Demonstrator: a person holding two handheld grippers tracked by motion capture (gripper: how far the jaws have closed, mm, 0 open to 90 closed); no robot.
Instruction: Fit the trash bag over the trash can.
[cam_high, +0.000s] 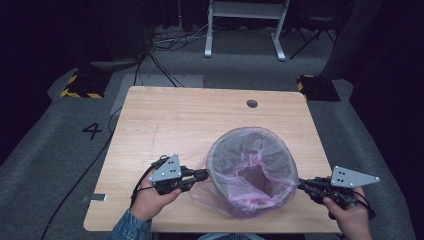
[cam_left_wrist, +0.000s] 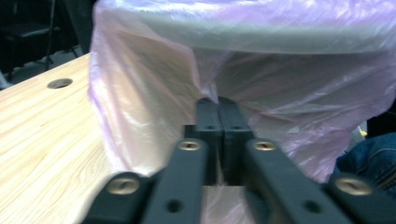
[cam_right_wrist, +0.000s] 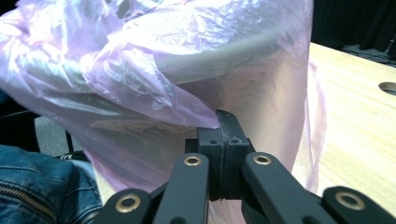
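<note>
High view: a grey bin (cam_high: 252, 167) lined with a pink bag (cam_high: 245, 202) sits on the wooden surface (cam_high: 170, 120), toward 5 o'clock from its centre. The left tongs (cam_high: 204, 174) meet the liner at the bin's 9 o'clock, the right tongs (cam_high: 301, 185) at 3 o'clock.

Left gripper view: the left tongs (cam_left_wrist: 217, 103) are pinched together on a fold of plastic.

Right gripper view: same deal, the right tongs (cam_right_wrist: 224, 122) are clamped on the bag film.

Looks like the liner-pulling step; the next move probably needs both sides lifted evenly so nothing tears.
</note>
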